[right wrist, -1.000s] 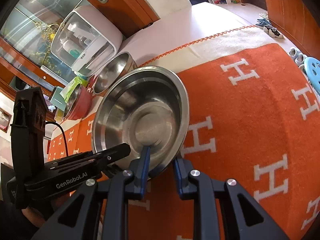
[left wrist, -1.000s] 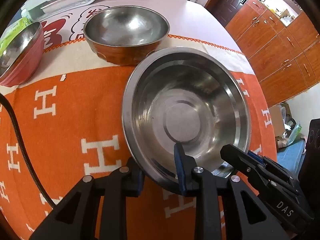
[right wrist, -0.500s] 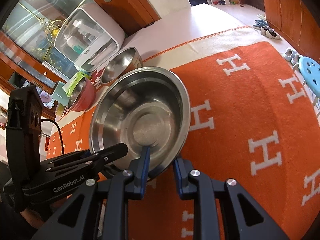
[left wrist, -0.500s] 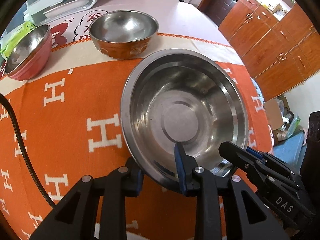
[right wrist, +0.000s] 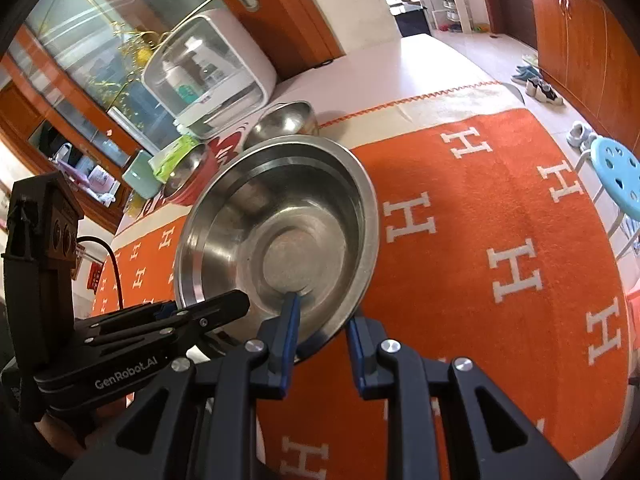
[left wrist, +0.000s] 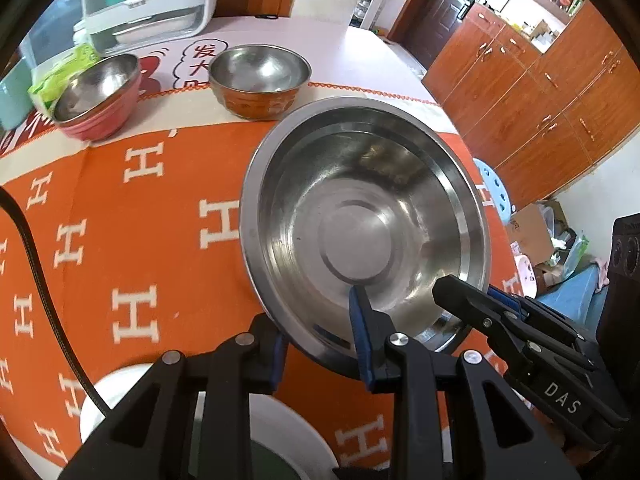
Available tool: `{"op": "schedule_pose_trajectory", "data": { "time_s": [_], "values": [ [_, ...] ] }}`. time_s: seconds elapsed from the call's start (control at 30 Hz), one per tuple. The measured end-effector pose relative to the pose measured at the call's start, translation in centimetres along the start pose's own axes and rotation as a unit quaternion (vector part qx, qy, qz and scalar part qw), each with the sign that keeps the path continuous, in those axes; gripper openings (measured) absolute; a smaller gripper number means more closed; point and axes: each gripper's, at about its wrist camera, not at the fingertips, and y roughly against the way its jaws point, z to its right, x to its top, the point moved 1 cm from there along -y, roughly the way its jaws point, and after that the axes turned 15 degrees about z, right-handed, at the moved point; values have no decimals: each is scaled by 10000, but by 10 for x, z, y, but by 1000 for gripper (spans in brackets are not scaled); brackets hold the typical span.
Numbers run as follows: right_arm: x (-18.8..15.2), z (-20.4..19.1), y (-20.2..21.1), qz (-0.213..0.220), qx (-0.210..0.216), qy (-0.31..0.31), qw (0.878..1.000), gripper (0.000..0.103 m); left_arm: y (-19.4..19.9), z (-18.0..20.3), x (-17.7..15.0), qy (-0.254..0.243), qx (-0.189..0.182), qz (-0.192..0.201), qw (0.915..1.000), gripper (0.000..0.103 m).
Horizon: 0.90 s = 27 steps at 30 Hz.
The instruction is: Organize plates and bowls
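Note:
A big steel bowl (left wrist: 360,208) hangs above the orange cloth (left wrist: 140,220), gripped at its near rim from two sides. My left gripper (left wrist: 318,340) is shut on the rim, one finger inside the bowl and one outside. My right gripper (right wrist: 322,336) is shut on the same rim further right, and it also shows as the black jaw of the right gripper (left wrist: 460,296) in the left wrist view. Far back stand a brown steel-lined bowl (left wrist: 260,76) and a red steel-lined bowl (left wrist: 96,96). A white plate (left wrist: 104,404) lies under my left gripper.
A white lidded appliance (left wrist: 148,4) and a green packet (left wrist: 60,76) stand at the back of the table. A black cable (left wrist: 36,264) crosses the cloth at left. Beyond the table's right edge are a blue stool (right wrist: 616,172) and wooden cabinets (left wrist: 560,80).
Both grippers have risen and drawn back with the steel bowl between them. The two small bowls now look farther away, and the white plate has come into view below.

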Motion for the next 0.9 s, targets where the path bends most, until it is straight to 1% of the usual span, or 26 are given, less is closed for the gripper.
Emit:
{"op": "schedule_pose_trajectory", "data": {
  "time_s": [0.27,0.47,0.9],
  "values": [
    [-6,-22,22,72,82,307,9995,22,40,-4,-16,92,19,279,9996,28],
    [-15,-40,36,11,187,506,9985,22,71,-10,-31,188,41,460,9988,28],
    [-38,-95,46,-200,505,992,9936,22,128,-45,-64,439,279,744,9959,28]
  ]
}}
